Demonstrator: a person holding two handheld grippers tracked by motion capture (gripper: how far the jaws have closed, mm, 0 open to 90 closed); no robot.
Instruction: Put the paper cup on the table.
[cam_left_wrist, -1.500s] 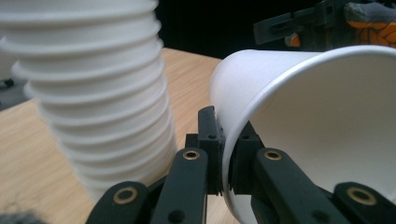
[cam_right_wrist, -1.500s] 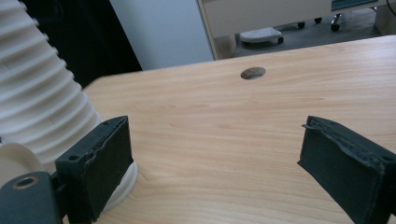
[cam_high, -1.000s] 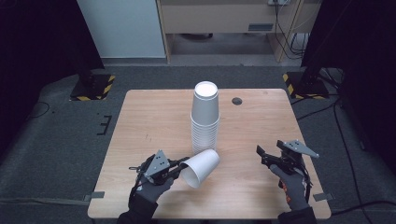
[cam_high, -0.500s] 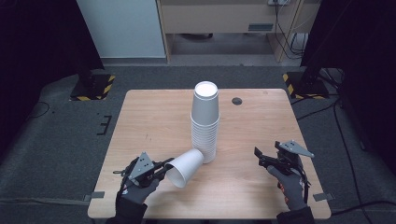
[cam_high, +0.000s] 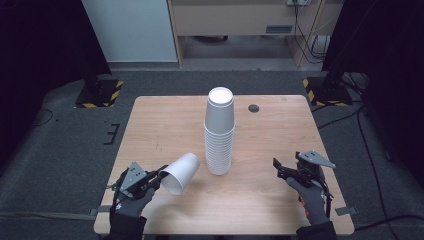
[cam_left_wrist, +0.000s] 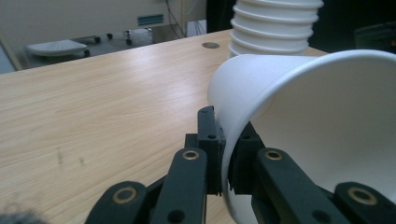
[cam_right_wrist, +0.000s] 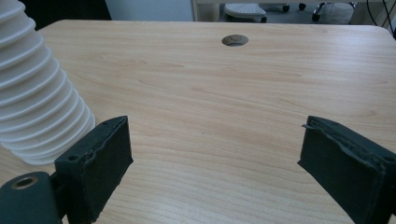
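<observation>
Fingers (cam_left_wrist: 210, 140) of the left gripper (cam_high: 159, 176) pinch the rim of one white cup (cam_high: 181, 172), already free and beside the stack (cam_high: 220, 132). Right gripper (cam_high: 278, 167) stands wide open, empty; placement remains.
</observation>
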